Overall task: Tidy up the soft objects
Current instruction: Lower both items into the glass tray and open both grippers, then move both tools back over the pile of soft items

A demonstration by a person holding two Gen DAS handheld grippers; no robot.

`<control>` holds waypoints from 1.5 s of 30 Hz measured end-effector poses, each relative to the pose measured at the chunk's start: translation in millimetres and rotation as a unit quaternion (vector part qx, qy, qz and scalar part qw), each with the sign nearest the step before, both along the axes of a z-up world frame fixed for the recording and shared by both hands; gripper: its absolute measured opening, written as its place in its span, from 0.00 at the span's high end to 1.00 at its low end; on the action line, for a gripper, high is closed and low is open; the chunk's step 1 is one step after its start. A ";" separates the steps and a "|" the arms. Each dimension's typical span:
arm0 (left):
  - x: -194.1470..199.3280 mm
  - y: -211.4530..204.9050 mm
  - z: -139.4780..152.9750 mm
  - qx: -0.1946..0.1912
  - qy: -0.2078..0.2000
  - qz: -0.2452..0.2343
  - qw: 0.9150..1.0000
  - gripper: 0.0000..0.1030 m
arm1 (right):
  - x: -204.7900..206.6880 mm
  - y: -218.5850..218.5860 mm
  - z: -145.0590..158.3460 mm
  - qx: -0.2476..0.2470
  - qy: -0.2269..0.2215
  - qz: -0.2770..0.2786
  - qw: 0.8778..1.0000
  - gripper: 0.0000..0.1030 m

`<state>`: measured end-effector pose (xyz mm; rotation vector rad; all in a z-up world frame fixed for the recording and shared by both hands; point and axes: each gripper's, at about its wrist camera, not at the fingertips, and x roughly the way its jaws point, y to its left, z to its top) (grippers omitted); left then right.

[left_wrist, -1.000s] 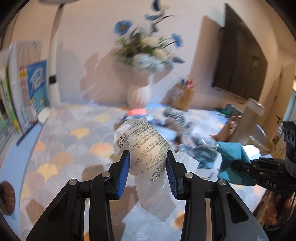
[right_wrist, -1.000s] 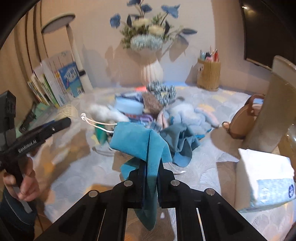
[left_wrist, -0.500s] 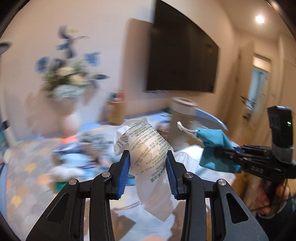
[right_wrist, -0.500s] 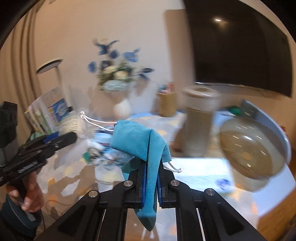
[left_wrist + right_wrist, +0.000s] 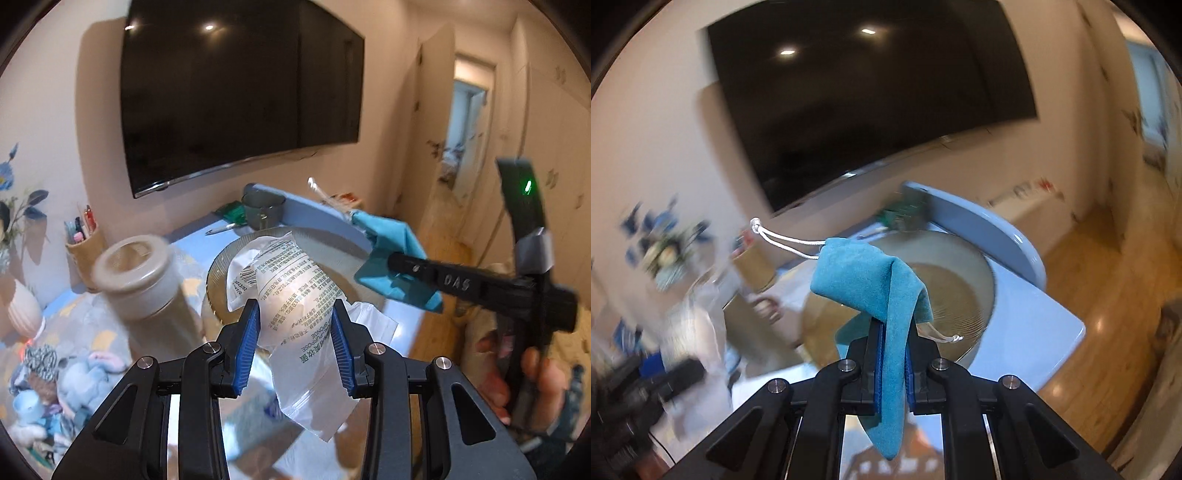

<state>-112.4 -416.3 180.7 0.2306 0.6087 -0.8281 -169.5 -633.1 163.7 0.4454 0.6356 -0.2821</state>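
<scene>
My left gripper (image 5: 294,325) is shut on a white sponge in a clear printed plastic wrapper (image 5: 291,295), held in the air above a round tan basket (image 5: 221,266). My right gripper (image 5: 894,354) is shut on a teal drawstring pouch (image 5: 882,284) with a white cord, also held above the basket (image 5: 964,273). The right gripper and pouch (image 5: 391,258) show in the left wrist view at right. A pile of soft toys and cloths (image 5: 51,376) lies low at the left.
A beige canister with a lid (image 5: 140,280) stands left of the basket. A blue basket lid (image 5: 990,236) leans behind it. A pen holder (image 5: 83,243) and white vase (image 5: 22,310) stand by the wall under a dark TV (image 5: 236,88). Wooden floor (image 5: 1100,295) lies right.
Both grippers swung right with their loads, away from the pile and flower vase, towards the basket at the table's right end. Both grips are unchanged.
</scene>
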 end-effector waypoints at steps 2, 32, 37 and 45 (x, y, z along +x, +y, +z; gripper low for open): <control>11.3 -20.0 -13.5 0.014 0.000 0.010 1.000 0.66 | 15.5 -19.3 -6.0 0.015 0.013 -0.013 1.000 0.91; -16.7 163.2 7.7 -0.001 0.006 0.085 0.996 0.24 | -24.4 63.4 4.4 -0.040 0.009 0.100 0.994 0.49; -2.2 274.8 7.0 0.015 0.016 0.234 0.972 0.22 | -23.8 136.1 4.5 -0.055 -0.007 0.192 0.980 0.49; 25.1 395.4 -18.6 0.006 0.036 0.359 0.933 0.22 | 23.1 291.1 -14.9 -0.089 0.015 0.344 0.934 0.49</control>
